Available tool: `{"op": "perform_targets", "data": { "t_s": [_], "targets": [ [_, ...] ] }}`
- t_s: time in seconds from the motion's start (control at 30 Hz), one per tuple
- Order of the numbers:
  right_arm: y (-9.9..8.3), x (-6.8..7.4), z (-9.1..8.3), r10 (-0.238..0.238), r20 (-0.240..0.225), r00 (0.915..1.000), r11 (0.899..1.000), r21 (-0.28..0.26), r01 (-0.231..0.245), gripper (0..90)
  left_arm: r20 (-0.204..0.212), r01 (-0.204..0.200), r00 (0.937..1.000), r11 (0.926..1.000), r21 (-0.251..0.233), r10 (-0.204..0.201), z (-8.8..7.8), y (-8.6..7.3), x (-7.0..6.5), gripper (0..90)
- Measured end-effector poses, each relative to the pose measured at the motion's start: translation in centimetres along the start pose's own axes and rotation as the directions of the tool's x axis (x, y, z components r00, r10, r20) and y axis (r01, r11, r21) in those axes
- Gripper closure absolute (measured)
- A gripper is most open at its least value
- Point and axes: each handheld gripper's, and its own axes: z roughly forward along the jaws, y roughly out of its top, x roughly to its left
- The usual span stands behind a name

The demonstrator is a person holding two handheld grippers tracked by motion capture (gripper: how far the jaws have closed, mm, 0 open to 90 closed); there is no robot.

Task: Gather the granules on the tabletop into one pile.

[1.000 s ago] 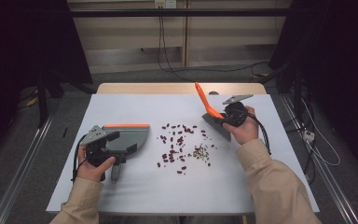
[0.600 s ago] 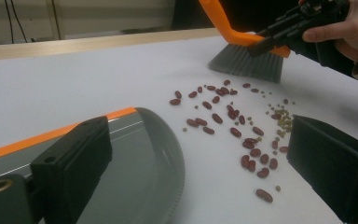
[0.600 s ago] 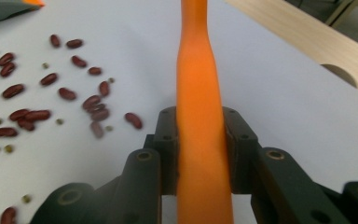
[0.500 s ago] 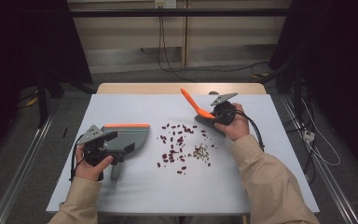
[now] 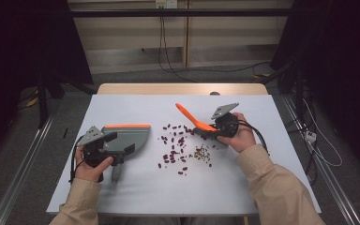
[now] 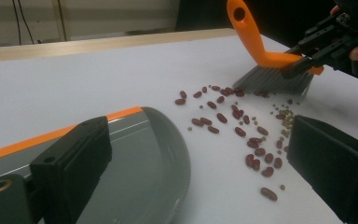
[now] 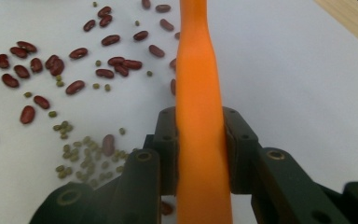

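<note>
Sweeping suits this light, stiff orange-handled grey-bristled plastic brush [image 5: 194, 121], clenched mid-handle in the right claw [image 5: 205, 132] beside scattered beans [image 5: 178, 147]; the left claw [image 5: 118, 151] grasps a grey dustpan [image 5: 133, 138] on the worktop [image 5: 136, 105].

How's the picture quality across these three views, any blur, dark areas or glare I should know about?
High view: the white table is evenly lit, surroundings fall into near black, beans small but sharp. Left gripper view: its own black jaws loom soft and out of focus, the dustpan carries a mild sheen, the brush is fairly crisp. Right gripper view: the orange brush handle is close and slightly soft; no harsh glare.
</note>
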Motion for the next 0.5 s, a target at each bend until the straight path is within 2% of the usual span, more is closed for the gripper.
{"op": "perform_targets", "data": {
  "t_s": [0.3,0.4,0.5],
  "targets": [
    [-0.3,1.1,-0.6,-0.041,-0.032,0.9986,0.999,0.003,0.042,71.0,0.004,-0.001,1.0000,1.0000,0.002,0.001,0.0,-0.1,-0.2,6.3],
    [-0.2,1.3,-0.7,-0.035,-0.055,0.9978,0.999,-0.003,0.035,71.1,0.005,-0.002,1.0000,1.0000,0.001,0.002,0.1,-0.1,-0.2,6.3],
    [-0.2,1.5,-0.9,-0.045,-0.042,0.9981,0.999,-0.004,0.045,71.2,0.010,-0.002,0.9999,1.0000,-0.001,0.002,0.2,-0.1,-0.3,6.3]
  ]
}}
